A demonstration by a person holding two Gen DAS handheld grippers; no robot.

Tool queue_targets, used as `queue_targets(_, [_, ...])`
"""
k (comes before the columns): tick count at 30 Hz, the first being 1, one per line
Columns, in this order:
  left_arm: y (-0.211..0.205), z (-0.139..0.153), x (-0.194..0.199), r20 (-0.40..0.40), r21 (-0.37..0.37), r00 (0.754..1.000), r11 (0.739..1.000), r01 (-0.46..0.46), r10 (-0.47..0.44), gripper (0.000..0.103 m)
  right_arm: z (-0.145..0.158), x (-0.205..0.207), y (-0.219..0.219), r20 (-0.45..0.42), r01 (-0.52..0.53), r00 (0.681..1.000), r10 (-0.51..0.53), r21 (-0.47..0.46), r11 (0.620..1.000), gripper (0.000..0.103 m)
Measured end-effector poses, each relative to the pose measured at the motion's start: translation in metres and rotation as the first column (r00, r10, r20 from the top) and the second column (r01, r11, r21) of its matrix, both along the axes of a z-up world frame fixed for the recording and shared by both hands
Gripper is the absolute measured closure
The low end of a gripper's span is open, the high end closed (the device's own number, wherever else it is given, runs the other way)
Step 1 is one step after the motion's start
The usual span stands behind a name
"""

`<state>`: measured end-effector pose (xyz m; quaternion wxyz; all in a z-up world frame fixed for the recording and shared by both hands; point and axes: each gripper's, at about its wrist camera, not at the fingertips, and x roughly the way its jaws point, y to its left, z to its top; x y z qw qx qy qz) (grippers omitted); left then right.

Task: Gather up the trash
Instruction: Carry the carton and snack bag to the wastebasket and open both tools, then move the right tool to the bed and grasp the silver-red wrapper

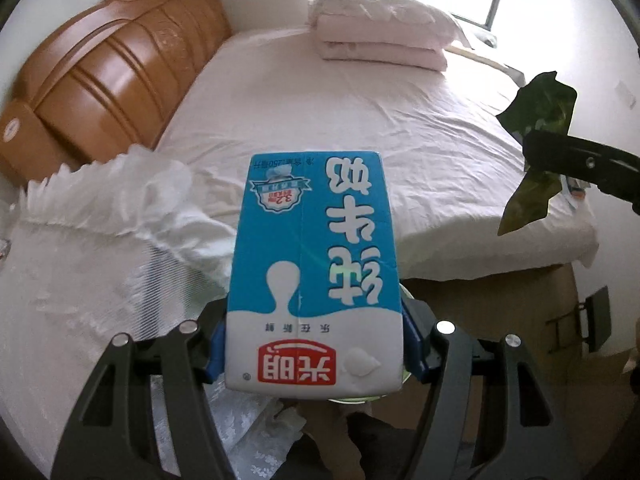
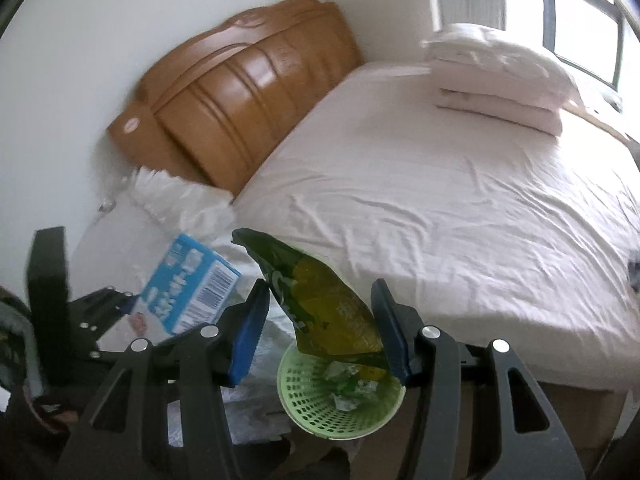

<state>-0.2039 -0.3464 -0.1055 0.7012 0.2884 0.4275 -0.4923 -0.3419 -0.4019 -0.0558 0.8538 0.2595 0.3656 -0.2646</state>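
Note:
My left gripper point(image 1: 314, 344) is shut on a blue and white milk carton point(image 1: 312, 264), held upright in the air; the carton also shows in the right wrist view point(image 2: 192, 288). My right gripper point(image 2: 320, 320) has its jaws wide apart, and a green snack bag point(image 2: 324, 304) hangs between them, touching only the right finger, directly above a green perforated waste basket point(image 2: 340, 396) with crumpled trash in it. In the left wrist view the green snack bag point(image 1: 536, 120) shows at the right by the right gripper's arm.
A bed with a white sheet point(image 2: 440, 208) fills the middle. A wooden headboard point(image 2: 240, 92) stands at the left. Folded quilts point(image 2: 500, 76) lie at the far side by the window. A white lace-covered nightstand point(image 1: 80, 280) is beside the bed.

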Motion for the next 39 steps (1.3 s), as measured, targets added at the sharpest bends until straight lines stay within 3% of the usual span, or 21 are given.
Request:
queue_targets(4, [-0.004,0.003,-0.009,0.001,-0.002,1.0,1.0,0.026,-0.026,0.039,-0.007,-0.011,-0.013,0.002,0.022,1.0,-0.022,0.013,1.0,0.049])
queue_targets(8, [-0.004,0.004,-0.005,0.024,-0.008,1.0,1.0,0.008,-0.008,0.012,-0.012,-0.016,-0.017,-0.001,0.021,1.0,-0.021,0.022,1.0,0.049])
queue_targets(15, [0.028,0.024,0.017,0.064,-0.047,0.991,0.992,-0.116,0.119,0.008,-0.025,-0.002,-0.013,-0.008,0.008,1.0,-0.007,0.054,0.999,0.05])
queue_targets(22, [0.08,0.049,0.045,0.145,-0.101,0.955,0.964,-0.246,0.259,0.008,-0.056,0.035,-0.002,-0.055,-0.051,0.997,0.058,0.119,0.992,0.049])
queue_targets(23, [0.086,0.052,0.05,0.146,-0.106,0.95,0.959,-0.263,0.276,0.008,-0.061,0.042,0.002,-0.068,-0.067,0.995,0.077,0.132,0.989,0.047])
queue_targets(25, [0.1,0.055,0.06,0.138,-0.115,0.936,0.944,-0.309,0.323,0.008,-0.068,0.053,0.01,-0.099,-0.088,0.99,0.102,0.135,0.987,0.023])
queue_targets(27, [0.115,0.058,0.072,0.122,-0.124,0.92,0.925,-0.359,0.374,0.008,-0.071,0.061,0.017,-0.125,-0.089,0.987,0.104,0.116,0.989,0.009])
queue_targets(31, [0.138,0.063,0.089,0.098,-0.143,0.89,0.891,-0.43,0.445,0.008,-0.075,0.073,0.024,-0.152,-0.092,0.982,0.111,0.128,0.988,0.004])
queue_targets(39, [0.173,0.065,0.12,0.08,-0.154,0.833,0.833,-0.532,0.547,0.008,-0.059,0.091,0.027,-0.126,-0.095,0.986,0.11,0.115,0.989,0.003])
